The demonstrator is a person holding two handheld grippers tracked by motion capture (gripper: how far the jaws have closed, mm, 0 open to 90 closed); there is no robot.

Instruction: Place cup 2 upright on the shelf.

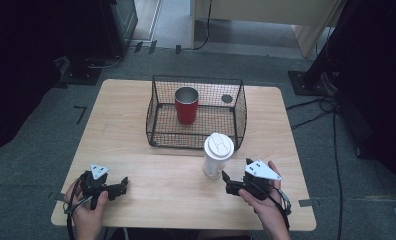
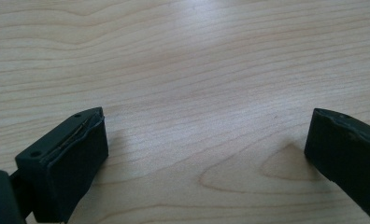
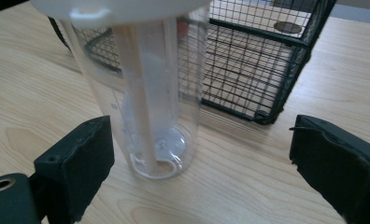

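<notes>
Clear tumbler beside the wire basket

Right gripper (image 3: 202, 163) jaws apart beside the unlabelled clear tumbler (image 3: 145, 93); left gripper (image 2: 206, 154) jaws apart over bare table (image 2: 183, 56).

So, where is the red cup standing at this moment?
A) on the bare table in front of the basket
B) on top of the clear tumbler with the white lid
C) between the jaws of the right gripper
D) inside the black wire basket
D: in the high view the red cup stands upright inside the black wire basket, with the mesh walls around it.
</notes>
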